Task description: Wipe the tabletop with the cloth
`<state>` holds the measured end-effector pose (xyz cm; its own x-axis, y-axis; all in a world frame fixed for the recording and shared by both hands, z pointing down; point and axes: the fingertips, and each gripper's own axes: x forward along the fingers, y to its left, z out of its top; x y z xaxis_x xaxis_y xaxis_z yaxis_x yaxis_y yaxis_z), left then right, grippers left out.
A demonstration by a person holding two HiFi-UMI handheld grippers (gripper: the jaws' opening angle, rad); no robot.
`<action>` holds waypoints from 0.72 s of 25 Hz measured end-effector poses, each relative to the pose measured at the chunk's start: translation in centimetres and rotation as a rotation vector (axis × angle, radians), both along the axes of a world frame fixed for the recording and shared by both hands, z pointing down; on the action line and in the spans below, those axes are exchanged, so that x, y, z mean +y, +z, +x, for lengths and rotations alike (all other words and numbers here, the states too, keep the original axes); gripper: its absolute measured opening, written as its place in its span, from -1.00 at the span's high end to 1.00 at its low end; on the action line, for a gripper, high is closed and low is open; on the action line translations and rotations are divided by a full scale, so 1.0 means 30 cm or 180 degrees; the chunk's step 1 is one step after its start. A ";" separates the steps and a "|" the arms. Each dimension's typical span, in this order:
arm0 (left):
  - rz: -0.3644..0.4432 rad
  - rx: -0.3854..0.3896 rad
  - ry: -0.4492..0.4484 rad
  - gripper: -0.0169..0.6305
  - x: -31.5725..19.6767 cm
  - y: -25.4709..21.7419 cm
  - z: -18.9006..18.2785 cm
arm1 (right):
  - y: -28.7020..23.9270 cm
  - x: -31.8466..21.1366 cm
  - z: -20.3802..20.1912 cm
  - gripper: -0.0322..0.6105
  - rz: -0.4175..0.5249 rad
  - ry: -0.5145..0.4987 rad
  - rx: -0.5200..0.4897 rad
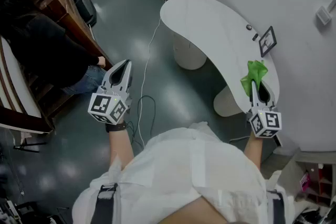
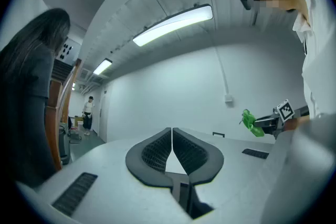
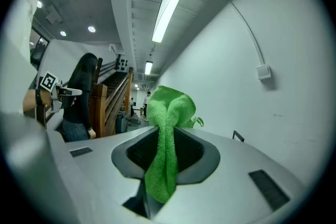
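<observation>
At upper centre of the head view, the curved white table (image 1: 210,23) stood by the wall, with a dark-clothed person (image 1: 37,44) at upper left. At lower left, the left gripper (image 1: 125,65) hung over the floor, its jaws pressed together on nothing. At right, the right gripper (image 1: 255,86) was clamped on the green cloth (image 1: 254,73), which showed against the table's lower end, just below a small frame (image 1: 268,41).

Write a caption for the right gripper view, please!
A green cloth pinched in the right hand-held gripper beside a white wall.
</observation>
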<state>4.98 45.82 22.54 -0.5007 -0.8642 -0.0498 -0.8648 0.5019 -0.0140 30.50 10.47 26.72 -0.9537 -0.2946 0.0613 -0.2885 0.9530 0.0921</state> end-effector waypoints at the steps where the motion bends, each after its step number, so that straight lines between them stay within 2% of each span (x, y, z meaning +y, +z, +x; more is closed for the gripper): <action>1: -0.0005 -0.0002 0.0008 0.89 -0.001 -0.001 0.001 | 0.000 0.002 -0.001 0.65 0.0003 0.0001 0.0004; 14: 0.0000 0.0032 -0.0025 0.89 0.039 0.014 0.011 | 0.002 0.041 -0.024 0.65 0.0001 -0.0071 0.0017; 18: -0.0011 0.0042 -0.0036 0.89 0.047 0.017 0.016 | -0.003 0.043 -0.023 0.65 -0.0092 -0.0105 -0.0074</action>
